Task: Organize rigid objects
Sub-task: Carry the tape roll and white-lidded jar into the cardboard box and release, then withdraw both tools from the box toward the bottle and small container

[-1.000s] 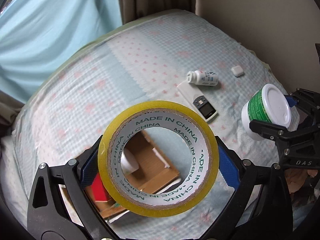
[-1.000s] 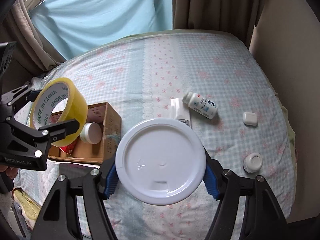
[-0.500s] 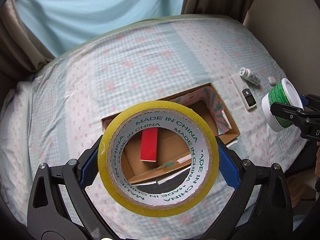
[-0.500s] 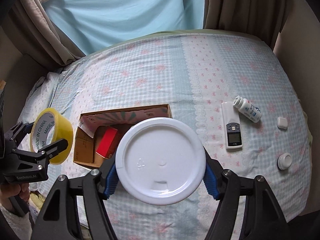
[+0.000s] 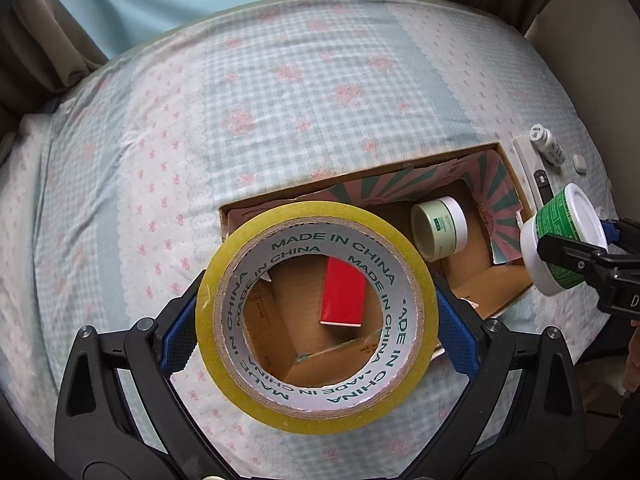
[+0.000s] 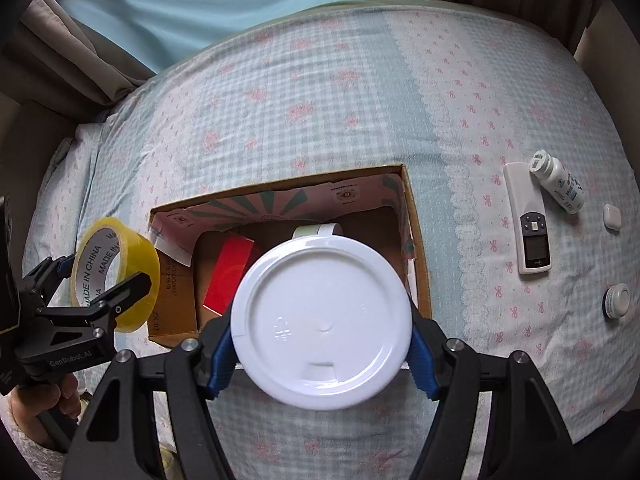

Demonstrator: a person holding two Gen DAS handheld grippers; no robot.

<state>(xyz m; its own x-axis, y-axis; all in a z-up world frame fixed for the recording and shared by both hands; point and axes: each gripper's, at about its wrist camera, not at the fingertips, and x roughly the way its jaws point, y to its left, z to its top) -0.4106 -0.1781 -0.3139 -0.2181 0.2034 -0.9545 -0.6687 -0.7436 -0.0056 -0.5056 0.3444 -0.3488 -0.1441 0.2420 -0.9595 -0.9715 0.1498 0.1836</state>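
Bedspread (image 6: 320,92) now showing box (image 6: 418,240) centre-frame, both grippers (image 5: 316,316) (image 6: 322,344) arriving overhead, clamping tape (image 5: 312,408) and tub (image 6: 320,320) for deposit.

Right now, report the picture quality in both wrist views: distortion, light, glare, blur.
Left wrist view: strong fisheye bend, dark corners; soft daylight, no hard shadows; tape roll sharp, its print readable, faint sheen on its edge. Right wrist view: same bowing of the bed; the white tub lid bright with mild glare, embossing still legible; remote and bottle crisp, no motion blur.
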